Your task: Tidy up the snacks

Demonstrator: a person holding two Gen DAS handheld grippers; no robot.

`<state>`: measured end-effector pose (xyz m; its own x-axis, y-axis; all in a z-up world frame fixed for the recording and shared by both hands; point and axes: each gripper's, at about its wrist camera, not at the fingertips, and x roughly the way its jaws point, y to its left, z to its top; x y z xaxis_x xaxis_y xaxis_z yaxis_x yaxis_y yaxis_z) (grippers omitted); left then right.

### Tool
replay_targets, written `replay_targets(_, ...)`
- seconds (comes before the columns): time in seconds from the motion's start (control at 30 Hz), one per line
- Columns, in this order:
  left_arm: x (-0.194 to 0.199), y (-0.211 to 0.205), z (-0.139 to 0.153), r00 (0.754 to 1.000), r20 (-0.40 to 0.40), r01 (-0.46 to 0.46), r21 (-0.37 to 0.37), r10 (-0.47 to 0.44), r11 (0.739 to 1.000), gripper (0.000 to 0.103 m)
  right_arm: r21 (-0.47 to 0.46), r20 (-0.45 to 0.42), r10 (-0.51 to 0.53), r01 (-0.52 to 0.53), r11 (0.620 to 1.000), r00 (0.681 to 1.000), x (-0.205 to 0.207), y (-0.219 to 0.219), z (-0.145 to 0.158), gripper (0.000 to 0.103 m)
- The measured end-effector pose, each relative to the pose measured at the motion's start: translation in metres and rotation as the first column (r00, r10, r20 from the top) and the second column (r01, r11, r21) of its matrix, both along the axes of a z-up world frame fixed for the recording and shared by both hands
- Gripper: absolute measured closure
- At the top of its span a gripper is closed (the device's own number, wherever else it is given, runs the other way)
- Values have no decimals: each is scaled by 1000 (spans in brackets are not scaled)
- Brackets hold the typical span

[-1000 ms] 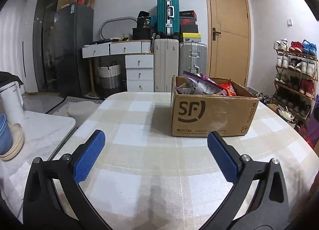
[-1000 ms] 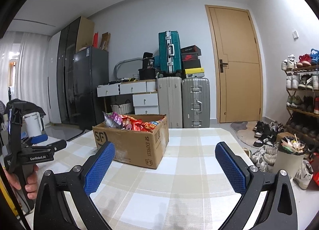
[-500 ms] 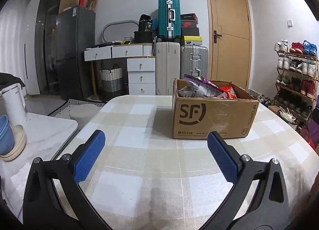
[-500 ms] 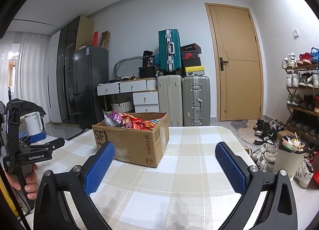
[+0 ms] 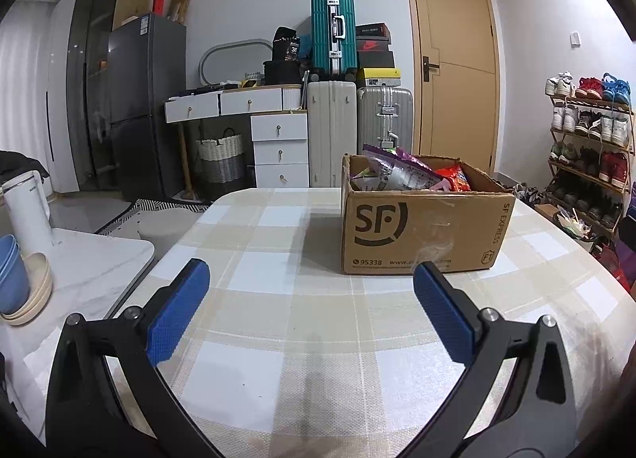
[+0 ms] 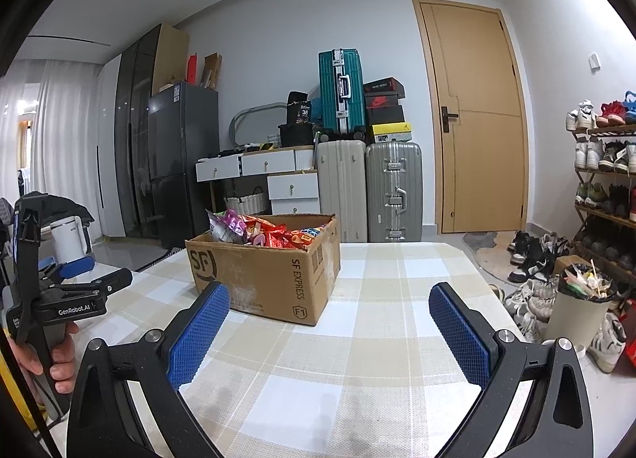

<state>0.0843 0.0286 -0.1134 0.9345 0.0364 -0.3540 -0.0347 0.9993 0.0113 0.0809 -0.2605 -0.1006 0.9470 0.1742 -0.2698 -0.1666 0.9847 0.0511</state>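
An SF Express cardboard box (image 5: 425,231) is seen on the far-right part of a checked tablecloth (image 5: 278,299), top flaps open, filled w/ snack packets (image 5: 401,173): purple/silver bags at its left, red-orange ones at its right. In the right wrist view the same box (image 6: 274,271) is seen corner-on, left of centre, w/ pink, red and orange packets (image 6: 270,229) piled above the rim.

The left gripper (image 5: 310,299) is held low over the near part of the table, jaws released, wide apart, blue pads (image 5: 177,313) bare, nothing between them; the box lies just beyond its right finger, apart from it. The right gripper (image 6: 328,323) is likewise spread wide, nothing grasped, over the cloth near & to the right of the box, not touching it. In that view the left gripper (image 6: 75,279) is also seen from the side at far left, gripped by a hand (image 6: 51,354).

Beyond the table: suitcases (image 5: 357,128) stacked by the far wall, a wooden door (image 5: 457,84) to the right, a shoe rack (image 5: 588,140) at far right. A white kettle (image 5: 28,211) & stacked bowls (image 5: 20,287) are seen on a side counter to the left.
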Motion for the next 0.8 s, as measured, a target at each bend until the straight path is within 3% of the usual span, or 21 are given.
replay_targets(0.8,-2,-1,1,1000,-12,8,-1,-8,1000,1,3,-3,2,-2,1000,1000,1,0,-1,1)
